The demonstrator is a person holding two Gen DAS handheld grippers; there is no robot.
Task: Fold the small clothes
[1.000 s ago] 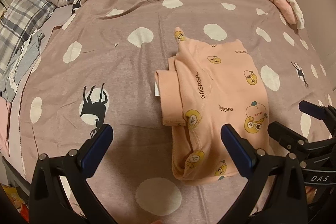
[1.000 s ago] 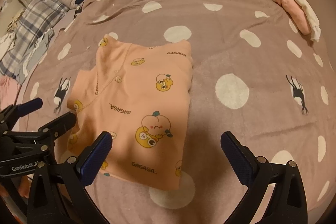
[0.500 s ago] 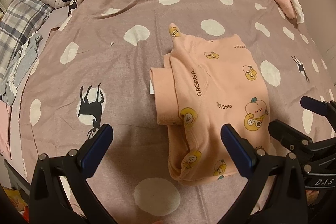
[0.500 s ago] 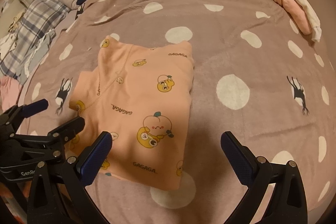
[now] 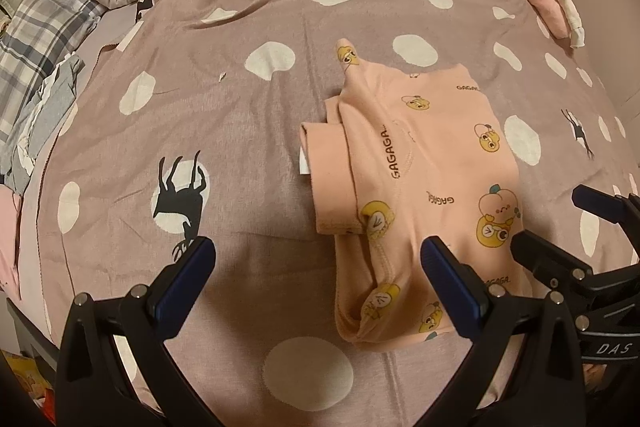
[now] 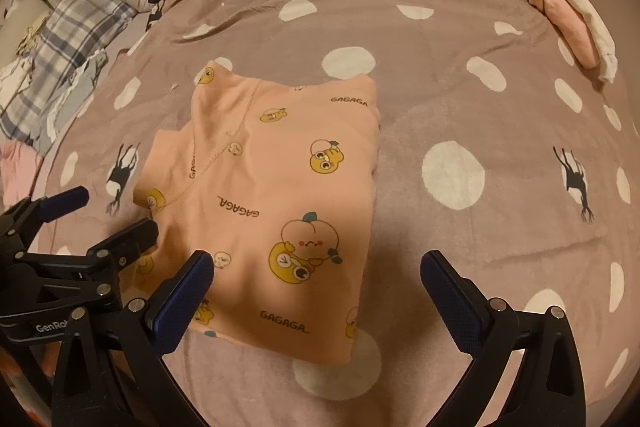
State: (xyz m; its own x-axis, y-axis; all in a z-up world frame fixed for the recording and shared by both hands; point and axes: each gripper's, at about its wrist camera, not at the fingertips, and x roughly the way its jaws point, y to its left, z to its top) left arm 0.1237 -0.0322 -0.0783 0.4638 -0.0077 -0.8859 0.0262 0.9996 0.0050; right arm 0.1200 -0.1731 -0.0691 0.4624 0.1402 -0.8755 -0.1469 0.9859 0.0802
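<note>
Overhead, left gripper (image 5: 318,275) and right gripper (image 6: 316,285), jaws wide apart, empty; folded peach garment (image 6: 276,195) beneath.

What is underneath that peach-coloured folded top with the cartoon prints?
The peach cartoon-print top lies on a mauve bedspread with white spots; one white spot peeks out at its near edge. Anything else beneath is covered.

The left wrist view rides behind the left gripper (image 5: 318,281), looking forward and down across the bed (image 5: 240,115) from its near edge. The right wrist view does likewise behind the right gripper (image 6: 316,285). Both sit close above the cover and share the peach garment (image 5: 420,163) (image 6: 276,187): at 2 o'clock in the left view, 11 o'clock in the right. Each catches the other gripper at 4 and 8 o'clock.
</note>
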